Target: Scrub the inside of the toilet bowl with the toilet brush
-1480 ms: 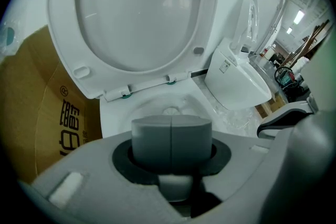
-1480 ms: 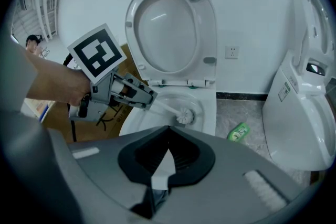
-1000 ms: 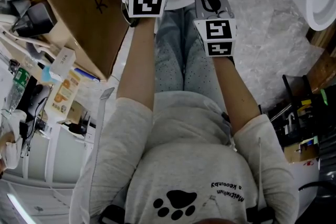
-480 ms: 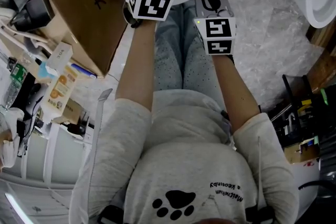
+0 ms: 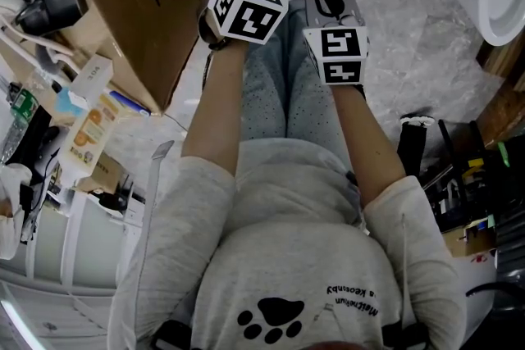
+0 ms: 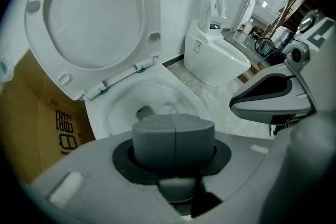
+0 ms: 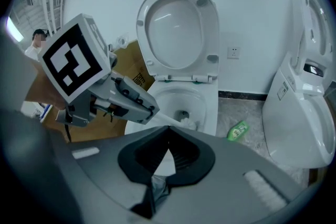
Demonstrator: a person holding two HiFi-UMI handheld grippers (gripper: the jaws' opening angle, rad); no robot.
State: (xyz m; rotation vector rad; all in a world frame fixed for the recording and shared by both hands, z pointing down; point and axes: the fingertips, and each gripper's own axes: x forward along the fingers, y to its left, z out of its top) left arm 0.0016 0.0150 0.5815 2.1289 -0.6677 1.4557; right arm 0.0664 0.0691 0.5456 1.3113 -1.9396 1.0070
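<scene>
At your far left stands a brown cardboard box with dark print (image 5: 139, 20), close beside the toilet. Your left gripper (image 6: 174, 134) points steeply down over the bowl. Its grey jaws are clamped together around the handle of the white toilet brush (image 7: 187, 123). In the right gripper view the thin white handle runs from that gripper's tip down into the bowl. The bristle head sits low inside, just beside the dark drain hole.

The white ceramic toilet bowl (image 7: 209, 105) lies straight ahead of you. Its white oval lid and seat (image 7: 178, 29) are raised and lean back against the white wall.

Your right gripper (image 7: 167, 134) hangs just to the right of the left one, also angled down toward the bowl. Its dark jaws are pinched together to a point and nothing sits between them. The two grippers are near each other but apart, each with its marker cube facing up at you.

Further right, a small green plastic bottle (image 7: 237, 130) lies on its side on the grey marbled floor (image 7: 247, 110), between the two toilets. At the far right stands a second white toilet (image 7: 299, 113) with its lid up.
</scene>
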